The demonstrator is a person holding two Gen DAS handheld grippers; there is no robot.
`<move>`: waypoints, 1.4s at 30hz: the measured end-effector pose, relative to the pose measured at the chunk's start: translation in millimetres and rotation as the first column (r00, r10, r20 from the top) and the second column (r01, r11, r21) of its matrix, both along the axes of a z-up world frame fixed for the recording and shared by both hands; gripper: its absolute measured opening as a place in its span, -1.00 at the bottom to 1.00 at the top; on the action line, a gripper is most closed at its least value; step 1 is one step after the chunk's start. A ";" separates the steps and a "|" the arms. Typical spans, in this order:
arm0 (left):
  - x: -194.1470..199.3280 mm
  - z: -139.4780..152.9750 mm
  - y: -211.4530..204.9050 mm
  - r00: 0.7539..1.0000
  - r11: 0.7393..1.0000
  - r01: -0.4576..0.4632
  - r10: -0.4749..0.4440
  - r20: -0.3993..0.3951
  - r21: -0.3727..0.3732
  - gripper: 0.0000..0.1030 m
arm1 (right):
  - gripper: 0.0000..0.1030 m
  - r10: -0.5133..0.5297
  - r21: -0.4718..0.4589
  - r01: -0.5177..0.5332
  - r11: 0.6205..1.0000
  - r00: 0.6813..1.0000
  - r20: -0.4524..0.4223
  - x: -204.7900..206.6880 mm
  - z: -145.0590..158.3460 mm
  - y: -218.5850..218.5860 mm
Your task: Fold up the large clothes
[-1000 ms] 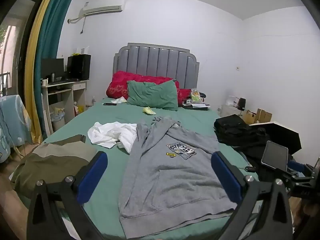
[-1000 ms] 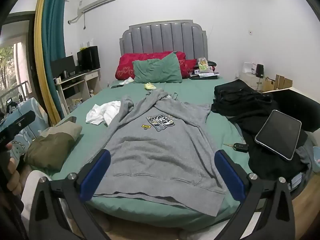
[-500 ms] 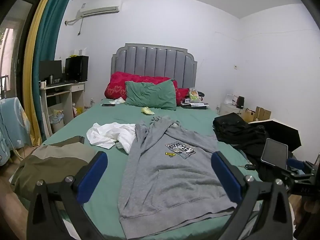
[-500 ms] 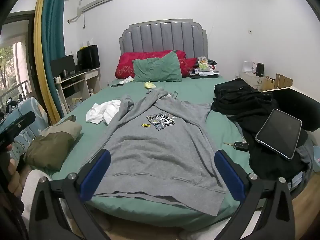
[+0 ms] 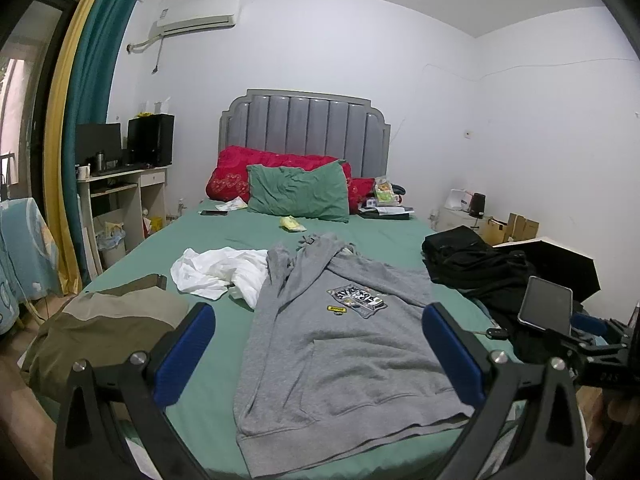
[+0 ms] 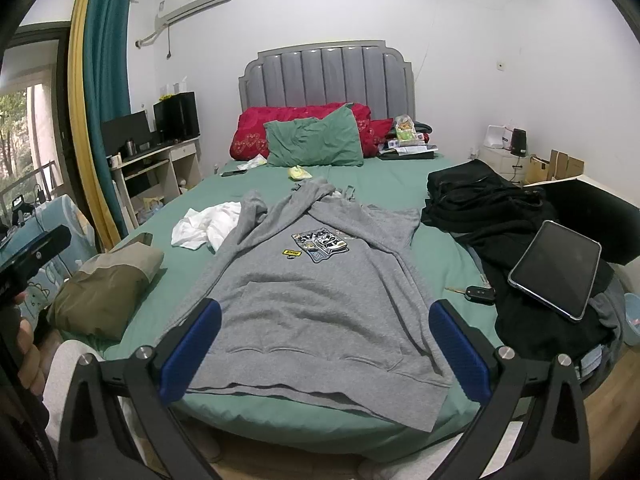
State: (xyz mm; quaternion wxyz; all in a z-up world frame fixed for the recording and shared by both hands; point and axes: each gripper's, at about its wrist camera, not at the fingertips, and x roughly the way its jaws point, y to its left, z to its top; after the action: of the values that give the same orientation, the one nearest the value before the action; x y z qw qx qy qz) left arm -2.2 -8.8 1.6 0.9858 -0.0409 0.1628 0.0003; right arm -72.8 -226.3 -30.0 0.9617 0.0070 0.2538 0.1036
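A grey hoodie [image 5: 340, 344] [image 6: 316, 292] lies flat, front up, on the green bed [image 5: 224, 264] [image 6: 384, 184], hem toward me and hood toward the pillows. Its left sleeve runs along its side; its right sleeve is folded under or hidden. My left gripper [image 5: 318, 354] is open and empty, held above the foot of the bed before the hem. My right gripper [image 6: 324, 350] is open and empty, also above the hem. Neither touches the cloth.
A crumpled white garment [image 5: 220, 270] and an olive-brown garment [image 5: 108, 324] lie left of the hoodie. Black clothes [image 6: 480, 200], a tablet [image 6: 554, 268] and a car key [image 6: 478, 293] lie right. Pillows [image 6: 312, 140] sit at the headboard. A desk [image 6: 156, 164] stands left.
The left wrist view has drifted slightly, with the room sitting a little lower and more centred in view. The right gripper and the hoodie have not visibly moved.
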 end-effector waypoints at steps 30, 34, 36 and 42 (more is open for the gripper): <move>-0.1 1.6 -8.6 1.000 1.000 0.008 -0.008 0.007 0.005 1.00 | 1.00 -0.006 0.003 0.006 1.000 1.000 0.006 -1.9 2.2 -3.1; -2.1 5.2 -9.7 1.000 1.000 0.012 -0.012 0.012 0.005 1.00 | 1.00 -0.006 0.005 0.006 1.000 1.000 0.006 -2.0 2.3 -3.2; -4.6 7.7 -9.9 1.000 1.000 0.017 -0.017 0.014 0.004 1.00 | 1.00 -0.006 0.004 0.006 1.000 1.000 0.005 -1.7 2.4 -3.4; -5.5 8.6 -9.8 1.000 1.000 0.022 -0.022 0.015 -0.001 1.00 | 1.00 -0.006 0.005 0.006 1.000 1.000 0.006 -1.6 2.4 -3.6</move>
State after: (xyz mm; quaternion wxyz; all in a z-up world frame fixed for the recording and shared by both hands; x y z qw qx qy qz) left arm -7.7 -18.6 10.3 0.9869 -0.0396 0.1559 -0.0107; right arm -74.4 -229.9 -27.5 0.9626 0.0099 0.2508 0.1015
